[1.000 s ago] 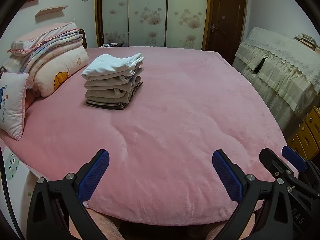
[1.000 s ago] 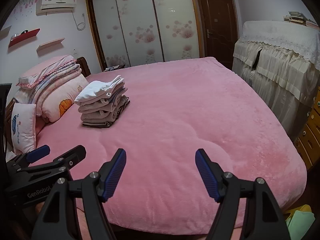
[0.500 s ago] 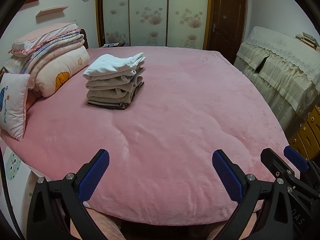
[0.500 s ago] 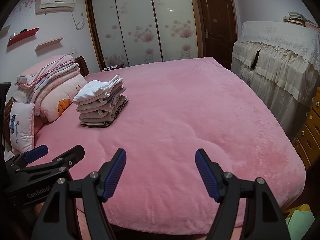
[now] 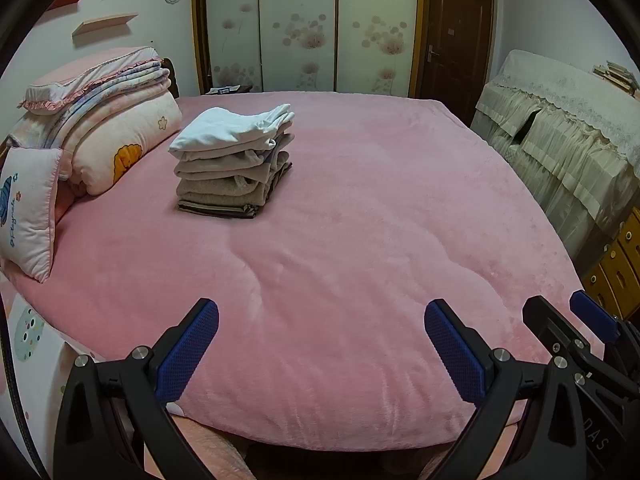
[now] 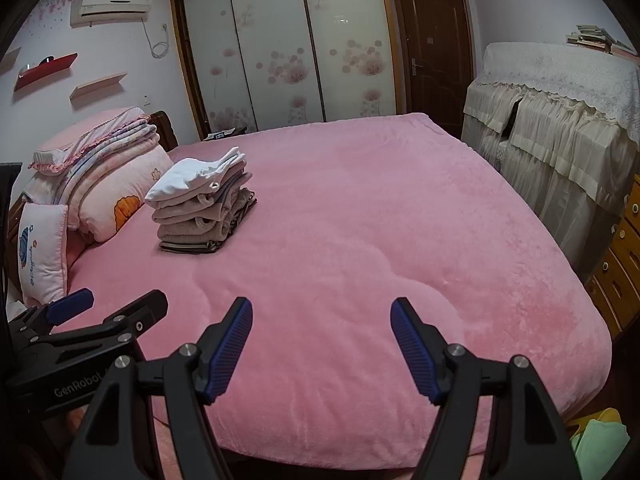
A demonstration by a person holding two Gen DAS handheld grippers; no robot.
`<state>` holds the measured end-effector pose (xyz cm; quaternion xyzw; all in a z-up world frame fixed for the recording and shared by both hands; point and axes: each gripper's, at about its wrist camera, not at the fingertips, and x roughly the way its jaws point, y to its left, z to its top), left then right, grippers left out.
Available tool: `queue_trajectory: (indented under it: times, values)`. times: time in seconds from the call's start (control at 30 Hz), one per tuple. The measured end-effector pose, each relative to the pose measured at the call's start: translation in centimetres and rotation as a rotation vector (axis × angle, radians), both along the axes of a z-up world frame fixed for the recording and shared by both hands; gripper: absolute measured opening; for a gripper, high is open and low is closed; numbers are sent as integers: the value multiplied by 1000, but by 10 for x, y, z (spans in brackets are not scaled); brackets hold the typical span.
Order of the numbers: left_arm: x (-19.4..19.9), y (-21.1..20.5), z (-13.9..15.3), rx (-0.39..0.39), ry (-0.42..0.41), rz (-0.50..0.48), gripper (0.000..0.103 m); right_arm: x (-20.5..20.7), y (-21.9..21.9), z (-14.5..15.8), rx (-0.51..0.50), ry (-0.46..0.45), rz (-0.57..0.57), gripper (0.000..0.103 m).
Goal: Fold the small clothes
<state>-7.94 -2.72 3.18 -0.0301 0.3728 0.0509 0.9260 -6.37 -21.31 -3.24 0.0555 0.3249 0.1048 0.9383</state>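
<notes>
A stack of folded small clothes (image 5: 234, 160), white on top, beige and a dark striped piece below, sits on the pink bed (image 5: 360, 240) at its far left. It also shows in the right wrist view (image 6: 202, 206). My left gripper (image 5: 320, 316) is open and empty above the bed's near edge. My right gripper (image 6: 322, 312) is open and empty beside it. The right gripper shows at the right edge of the left wrist view (image 5: 560, 320); the left gripper shows at the lower left of the right wrist view (image 6: 116, 304).
Folded quilts and pillows (image 5: 104, 120) lie at the head of the bed, with a small cushion (image 5: 28, 208) in front. A lace-covered cabinet (image 5: 568, 140) and wooden drawers (image 5: 616, 268) stand right of the bed. Wardrobe doors (image 5: 304, 28) are behind.
Both grippers have drifted slightly; the clothes stack sits a little more to the right in the left view and left in the right view. Both stay open.
</notes>
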Motion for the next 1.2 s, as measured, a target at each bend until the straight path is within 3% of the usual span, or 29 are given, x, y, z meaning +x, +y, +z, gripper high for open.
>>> queue_trajectory:
  times: [1.2]
  values:
    - [6, 9, -11, 3, 30, -1, 101, 2, 2, -14, -6, 27, 0, 72]
